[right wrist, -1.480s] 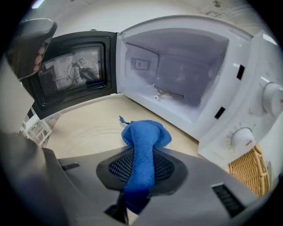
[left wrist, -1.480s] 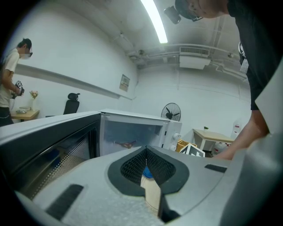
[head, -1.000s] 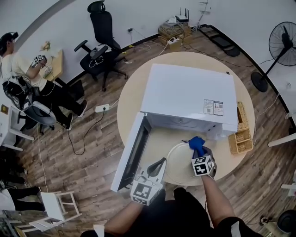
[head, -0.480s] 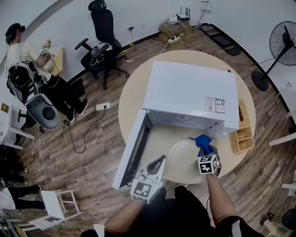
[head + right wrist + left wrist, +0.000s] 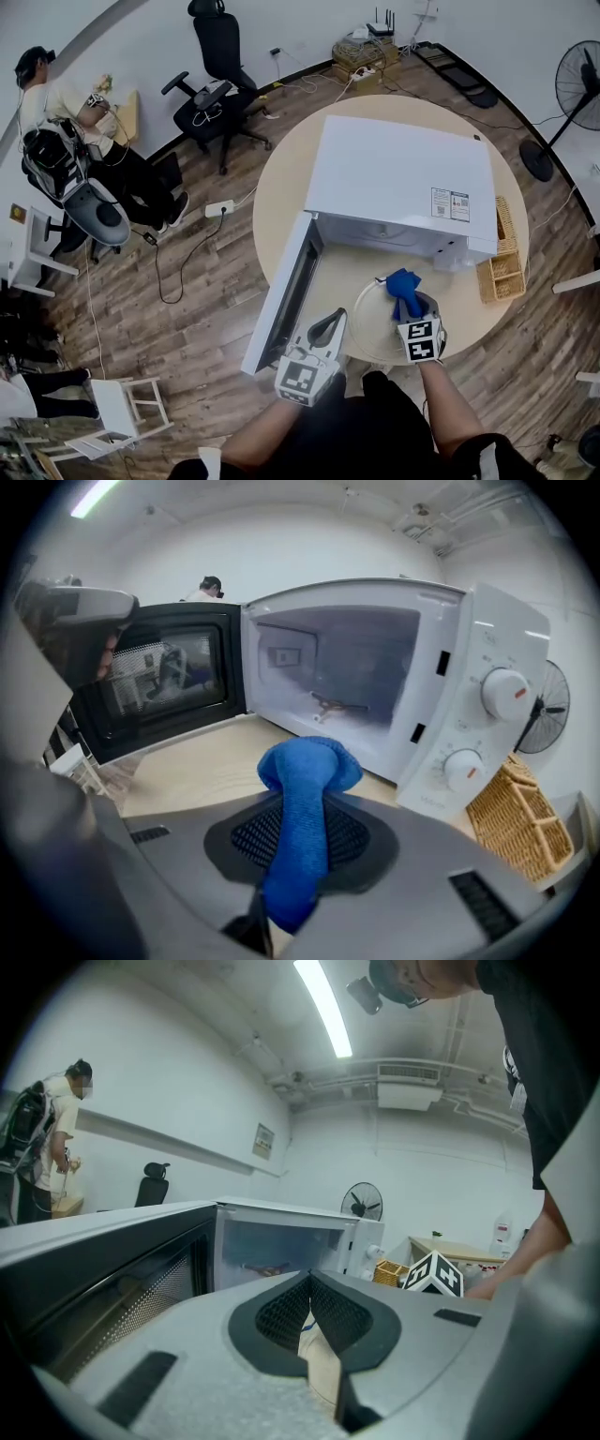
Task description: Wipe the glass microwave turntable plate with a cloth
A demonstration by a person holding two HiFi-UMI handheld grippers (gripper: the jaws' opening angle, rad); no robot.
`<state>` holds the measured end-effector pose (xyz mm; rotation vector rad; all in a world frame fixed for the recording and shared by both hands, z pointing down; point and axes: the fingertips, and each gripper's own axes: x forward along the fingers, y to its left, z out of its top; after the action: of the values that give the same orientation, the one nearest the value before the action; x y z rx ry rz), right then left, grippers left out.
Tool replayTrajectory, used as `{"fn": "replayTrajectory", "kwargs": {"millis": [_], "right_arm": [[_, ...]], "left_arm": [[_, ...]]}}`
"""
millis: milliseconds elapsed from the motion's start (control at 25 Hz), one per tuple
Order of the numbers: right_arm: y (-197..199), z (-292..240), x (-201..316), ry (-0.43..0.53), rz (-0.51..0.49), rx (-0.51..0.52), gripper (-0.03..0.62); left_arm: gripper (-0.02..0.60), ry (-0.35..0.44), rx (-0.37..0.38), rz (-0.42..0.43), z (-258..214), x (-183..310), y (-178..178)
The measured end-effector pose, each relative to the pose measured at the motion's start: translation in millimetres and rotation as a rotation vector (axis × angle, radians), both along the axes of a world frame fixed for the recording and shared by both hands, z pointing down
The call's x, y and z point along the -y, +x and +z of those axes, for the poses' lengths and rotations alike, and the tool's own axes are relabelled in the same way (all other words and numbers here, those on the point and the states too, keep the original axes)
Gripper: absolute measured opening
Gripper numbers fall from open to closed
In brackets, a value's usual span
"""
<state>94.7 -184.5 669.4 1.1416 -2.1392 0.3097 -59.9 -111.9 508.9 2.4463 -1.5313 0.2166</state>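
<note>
Gripping the blue cloth (image 5: 309,766) in my right claw (image 5: 302,829), over the glass plate (image 5: 370,330).
Left claw (image 5: 309,1283) pinched closed, empty, beside it.

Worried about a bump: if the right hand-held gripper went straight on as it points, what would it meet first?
Likely the open microwave cavity, with the blue cloth clamped in the right hand-held gripper leading; depth is unclear.
</note>
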Motion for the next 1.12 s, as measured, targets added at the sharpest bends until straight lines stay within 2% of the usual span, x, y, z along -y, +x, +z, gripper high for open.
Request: {"fn": "replayTrajectory", "kwargs": {"millis": [200, 480, 880, 1120], "right_arm": [[-46.5, 4.3, -27.0, -0.039, -0.08, 0.046, 0.077], [-97.6, 18.4, -54.2, -0.083, -0.19, 0.056, 0.075], [-114.8, 41.9, -72.6, -0.145, -0.255, -0.026, 0.075], [-111.4, 42.5, -71.0, -0.155, -0.248, -0.034, 0.077]], "left_arm": [[0.006, 0.005, 0.013, -0.037, -1.8, -2.9, -11.8], [0.006, -0.004, 0.006, -0.035, -0.9, -10.3, -19.7], [0.006, -0.016, 0.005, -0.047, 3.2, -13.8, -26.9], [0.006, -0.008, -0.004, -0.002, 0.4, -13.1, -17.0]]}}
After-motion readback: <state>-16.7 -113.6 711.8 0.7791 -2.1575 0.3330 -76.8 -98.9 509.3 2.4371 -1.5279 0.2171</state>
